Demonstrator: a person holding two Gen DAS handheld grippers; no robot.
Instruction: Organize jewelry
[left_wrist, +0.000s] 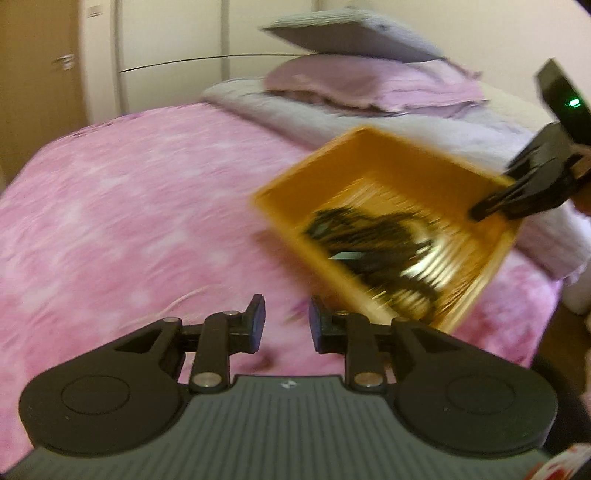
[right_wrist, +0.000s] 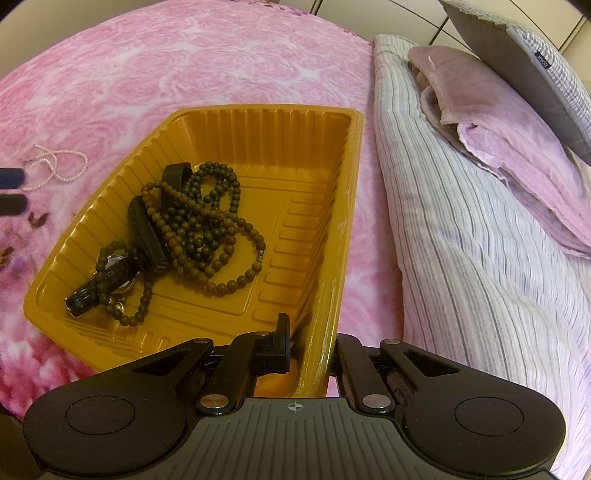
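A yellow ribbed plastic tray (right_wrist: 258, 129) lies on the pink bedspread. It holds strands of dark wooden beads (right_wrist: 207, 221) and a black-strapped watch (right_wrist: 110, 273). My right gripper (right_wrist: 312, 332) is shut on the tray's near right wall, one finger inside and one outside. The left wrist view, which is blurred, shows this tray (left_wrist: 424, 166) with the right gripper (left_wrist: 480, 212) at its corner. My left gripper (left_wrist: 286, 314) hovers over the bedspread left of the tray, its jaws a little apart with nothing between them. A pearl necklace (right_wrist: 55, 166) lies on the bedspread just beyond the left gripper (right_wrist: 11, 190).
A striped grey quilt (right_wrist: 461, 240) borders the tray on the right, with a folded purple blanket (right_wrist: 498, 122) and a grey pillow (right_wrist: 517, 55) on it. Pink bedspread (left_wrist: 129, 203) stretches left of the tray. A wooden door (left_wrist: 37, 74) stands behind.
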